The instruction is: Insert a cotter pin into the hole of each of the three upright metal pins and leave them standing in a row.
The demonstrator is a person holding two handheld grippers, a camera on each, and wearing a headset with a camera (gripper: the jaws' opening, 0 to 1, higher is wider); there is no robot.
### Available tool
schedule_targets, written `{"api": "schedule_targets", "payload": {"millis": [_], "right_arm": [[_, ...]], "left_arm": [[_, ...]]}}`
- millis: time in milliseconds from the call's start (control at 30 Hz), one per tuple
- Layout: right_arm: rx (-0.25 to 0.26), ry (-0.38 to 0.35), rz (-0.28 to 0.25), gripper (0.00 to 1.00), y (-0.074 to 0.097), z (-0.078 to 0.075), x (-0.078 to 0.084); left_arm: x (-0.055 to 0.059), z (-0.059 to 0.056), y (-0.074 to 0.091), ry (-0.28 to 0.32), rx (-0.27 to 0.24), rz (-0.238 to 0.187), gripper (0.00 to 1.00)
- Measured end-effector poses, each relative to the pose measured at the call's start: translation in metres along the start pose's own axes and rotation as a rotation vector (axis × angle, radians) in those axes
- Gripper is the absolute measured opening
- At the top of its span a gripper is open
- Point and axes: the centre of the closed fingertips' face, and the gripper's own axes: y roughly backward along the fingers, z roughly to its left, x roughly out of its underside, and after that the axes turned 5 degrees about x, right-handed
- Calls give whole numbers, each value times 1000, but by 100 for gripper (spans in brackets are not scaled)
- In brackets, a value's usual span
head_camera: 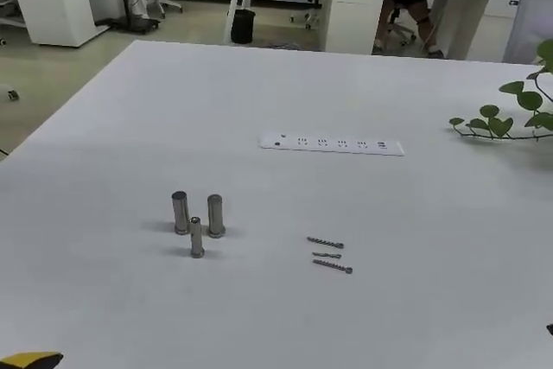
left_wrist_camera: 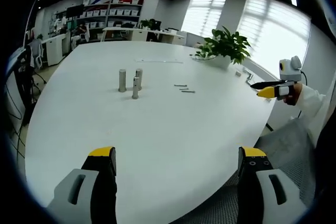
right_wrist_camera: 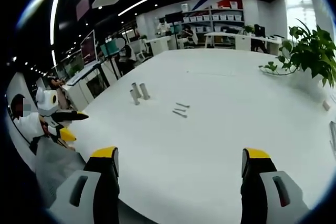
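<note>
1. On the white table (head_camera: 389, 300), 3 metal pins (head_camera: 197, 238) stand upright in a tight triangle, not a row. You'll likely have to line them up.
2. Right of them and well apart, 3 cotter pins (head_camera: 327, 255) lie flat, side by side and roughly parallel, probably so each can be picked singly. None is in a hole yet.
3. Your left gripper (left_wrist_camera: 177, 153) hangs by the near table edge, jaws spread wide, holding nothing.
4. Your right gripper (right_wrist_camera: 180, 153) is the same: jaws spread wide, empty, aimed at the parts.
5. Both sit well back from the work, so this reads as a start pose, with the task not begun.
6. Likely next: 1 gripper steadies a metal pin while the other takes a cotter pin. The cotter pins are thin and flat, so slipping is a risk.
7. Power strip (head_camera: 333, 143) and plant (head_camera: 510, 114) sit farther back, out of the work area.
</note>
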Motion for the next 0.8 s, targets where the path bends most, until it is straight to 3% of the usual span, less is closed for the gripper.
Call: {"api": "schedule_targets", "payload": {"millis": [267,567,800], "right_arm": [[2,7,7,96,0,-2,0],[5,19,7,95,0,-5,-9],[11,17,27,95,1,-6,-7]], "left_arm": [[-2,7,3,-1,-13,8,95],[-12,11,4,1,-22,-18,95],[-13,11,3,4,-20,-16,95]]}}
